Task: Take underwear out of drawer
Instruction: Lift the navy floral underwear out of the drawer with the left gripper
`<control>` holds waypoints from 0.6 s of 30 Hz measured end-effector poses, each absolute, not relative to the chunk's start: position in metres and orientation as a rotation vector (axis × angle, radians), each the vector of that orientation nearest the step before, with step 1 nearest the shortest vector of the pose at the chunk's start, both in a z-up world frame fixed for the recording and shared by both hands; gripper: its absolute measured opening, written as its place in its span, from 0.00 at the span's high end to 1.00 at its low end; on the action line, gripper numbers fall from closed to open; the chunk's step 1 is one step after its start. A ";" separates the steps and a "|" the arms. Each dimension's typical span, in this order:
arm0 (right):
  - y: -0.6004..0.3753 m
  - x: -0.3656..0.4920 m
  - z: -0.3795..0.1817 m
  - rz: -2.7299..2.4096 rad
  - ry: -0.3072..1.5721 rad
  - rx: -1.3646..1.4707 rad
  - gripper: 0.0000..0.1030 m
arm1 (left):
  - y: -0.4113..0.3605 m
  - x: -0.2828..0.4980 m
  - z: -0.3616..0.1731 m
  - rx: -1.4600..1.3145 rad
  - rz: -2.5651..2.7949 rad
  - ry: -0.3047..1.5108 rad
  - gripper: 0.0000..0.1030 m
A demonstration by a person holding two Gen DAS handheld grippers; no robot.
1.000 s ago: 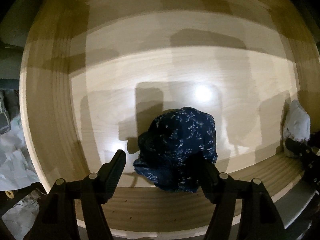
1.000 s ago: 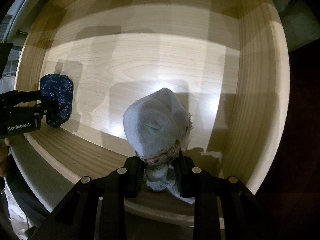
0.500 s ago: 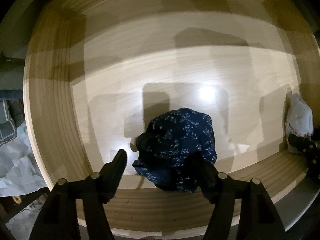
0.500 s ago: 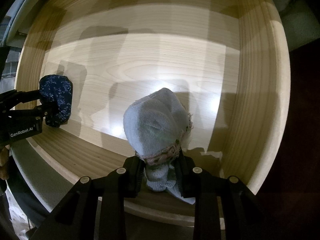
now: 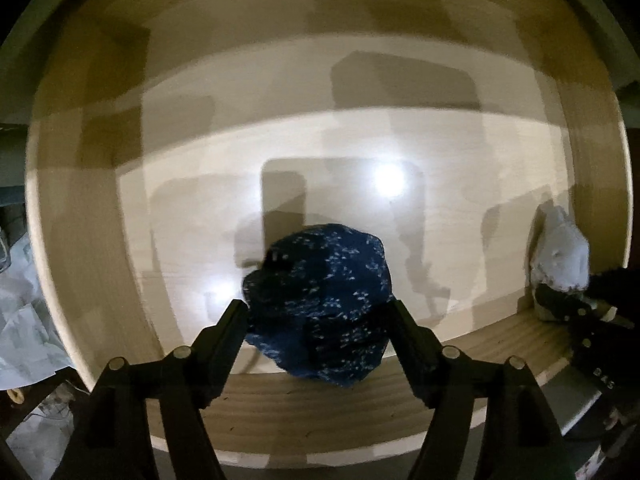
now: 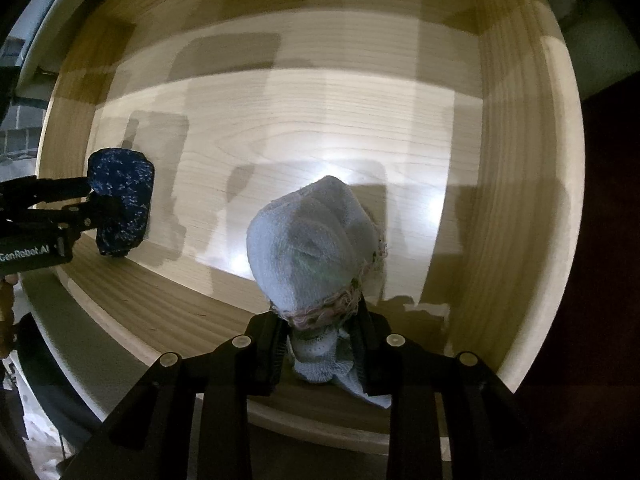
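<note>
While both bundles hung over the drawer (image 6: 516,184), cloth stayed soft and light.
Left gripper (image 5: 318,314), jaws just widening, loosely straddled the navy underwear (image 5: 320,304); right gripper (image 6: 320,344) pinched the pale underwear (image 6: 308,244) at its gathered waistband.

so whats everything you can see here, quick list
wooden drawer: one, light wood, open, fills both views
dark blue underwear: one bundle, navy with white flecks, near the drawer's front left
pale blue underwear: one bundle, light blue with a pinkish trim, near the drawer's front right
white crumpled sheeting: some, white, outside the drawer on the left; too blurred to name
left gripper: one, black, fingers spread wide and just been opening, dark blue underwear between them
right gripper: one, black, fingers shut on the pale blue underwear
</note>
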State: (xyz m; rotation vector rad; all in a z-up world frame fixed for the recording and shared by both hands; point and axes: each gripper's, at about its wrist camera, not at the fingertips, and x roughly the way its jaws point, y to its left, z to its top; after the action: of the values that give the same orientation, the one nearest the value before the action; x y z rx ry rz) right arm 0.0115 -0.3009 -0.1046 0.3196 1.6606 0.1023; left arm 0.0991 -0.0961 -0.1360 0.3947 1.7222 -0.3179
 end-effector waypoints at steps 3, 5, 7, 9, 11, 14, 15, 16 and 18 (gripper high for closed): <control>-0.302 0.011 -0.105 0.103 1.661 0.319 0.75 | -0.095 0.100 -0.149 0.404 -0.303 1.742 0.29; -0.301 0.011 -0.105 0.103 1.662 0.316 0.75 | -0.092 0.104 -0.157 0.408 -0.289 1.753 0.29; -0.302 0.010 -0.106 0.103 1.664 0.318 0.75 | -0.092 0.106 -0.159 0.404 -0.284 1.755 0.29; -0.303 0.010 -0.106 0.102 1.665 0.314 0.75 | -0.091 0.107 -0.166 0.412 -0.251 1.782 0.29; -0.303 0.009 -0.107 0.102 1.668 0.314 0.74 | -0.097 0.111 -0.164 0.419 -0.248 1.783 0.29; -0.304 0.009 -0.107 0.101 1.669 0.313 0.74 | -0.099 0.118 -0.169 0.439 -0.256 1.764 0.32; -0.304 0.009 -0.107 0.100 1.670 0.311 0.74 | -0.101 0.117 -0.168 0.441 -0.263 1.756 0.35; -0.304 0.009 -0.107 0.099 1.671 0.310 0.74 | -0.102 0.114 -0.167 0.437 -0.269 1.751 0.41; -0.301 0.010 -0.106 0.096 1.672 0.308 0.74 | -0.104 0.109 -0.166 0.438 -0.274 1.737 0.47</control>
State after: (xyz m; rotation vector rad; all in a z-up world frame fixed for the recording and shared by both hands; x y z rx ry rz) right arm 0.0098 -0.3007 -0.1064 0.3082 1.6720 0.0960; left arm 0.1092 -0.1042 -0.1656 0.4379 1.7374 -0.2739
